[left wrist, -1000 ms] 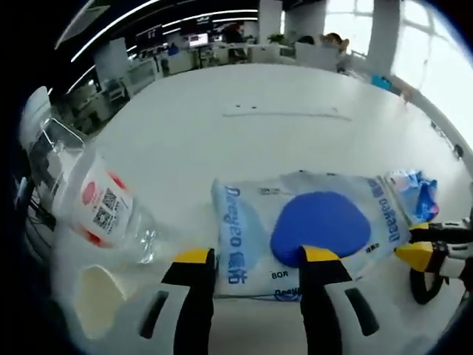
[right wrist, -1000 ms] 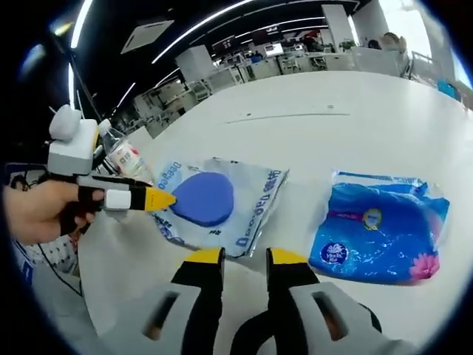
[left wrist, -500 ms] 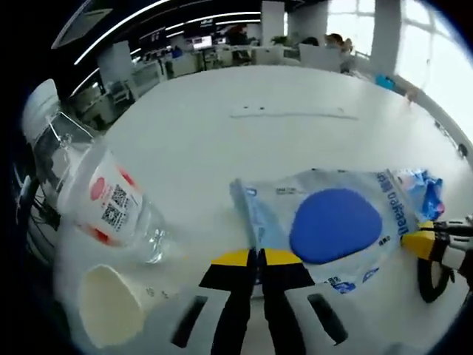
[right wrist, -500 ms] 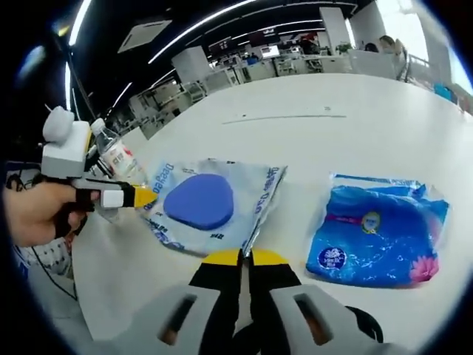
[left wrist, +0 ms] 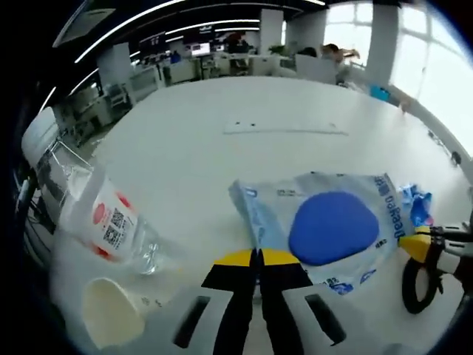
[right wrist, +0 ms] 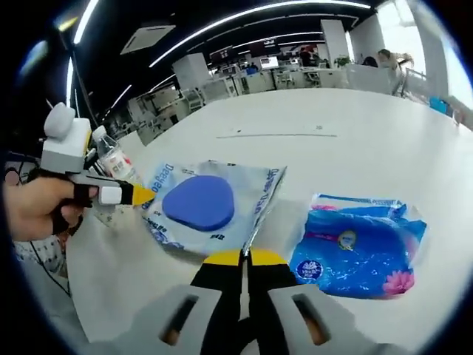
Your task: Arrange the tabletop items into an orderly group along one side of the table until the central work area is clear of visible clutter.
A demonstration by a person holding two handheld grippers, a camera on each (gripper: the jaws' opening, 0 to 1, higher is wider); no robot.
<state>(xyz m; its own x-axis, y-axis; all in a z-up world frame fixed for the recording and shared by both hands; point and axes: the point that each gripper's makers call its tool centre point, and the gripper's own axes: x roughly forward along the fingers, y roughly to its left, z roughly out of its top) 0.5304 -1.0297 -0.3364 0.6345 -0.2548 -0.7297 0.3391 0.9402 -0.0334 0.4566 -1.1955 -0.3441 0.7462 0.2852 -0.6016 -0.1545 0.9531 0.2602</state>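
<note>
Both my left gripper and right gripper pinch the clear packet's edges; blue pack remains mid-tabletop, ungrouped.

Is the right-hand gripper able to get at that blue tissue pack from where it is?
Probably yes. The blue tissue pack lies in the open just beside the right gripper, nothing between them, but its jaws are shut on the clear bag's edge.

Setting: apparently an open-plan office. Ceiling light strips are running over rows of workstations; monitors are glowing behind the white desk.
</note>
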